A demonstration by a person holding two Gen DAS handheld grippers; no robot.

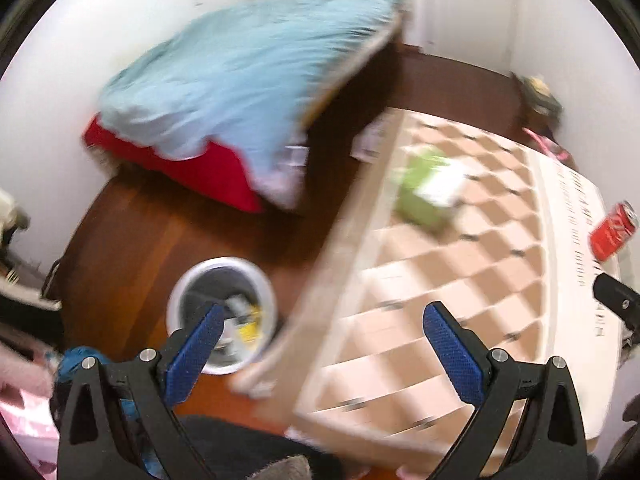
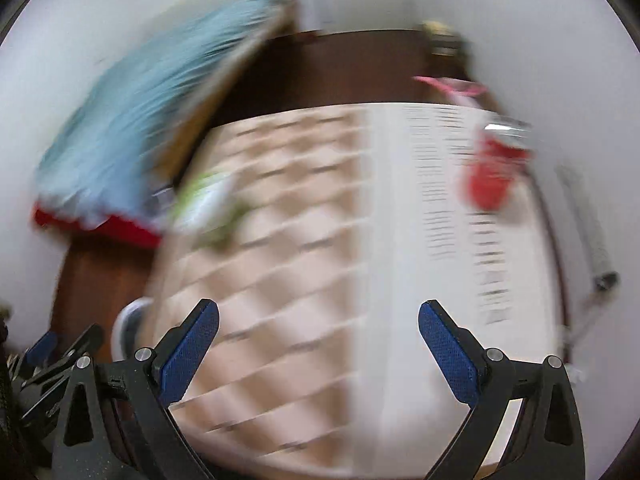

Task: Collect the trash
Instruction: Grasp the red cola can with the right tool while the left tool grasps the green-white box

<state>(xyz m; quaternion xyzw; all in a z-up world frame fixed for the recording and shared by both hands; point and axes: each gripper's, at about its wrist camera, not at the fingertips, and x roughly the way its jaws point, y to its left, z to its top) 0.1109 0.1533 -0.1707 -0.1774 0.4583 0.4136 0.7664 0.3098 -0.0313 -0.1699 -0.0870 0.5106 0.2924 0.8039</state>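
Red can (image 1: 613,231), green wrapper (image 1: 428,186) on table (image 1: 440,300)

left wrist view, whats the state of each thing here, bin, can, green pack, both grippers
trash bin: upright on the floor beside the table, trash already inside
red can: lying tilted at the table's far right edge, not held
green pack: lying on the checked tabletop, not held
left gripper: fingers wide apart, holding nothing
right gripper: fingers wide apart, holding nothing, above the table
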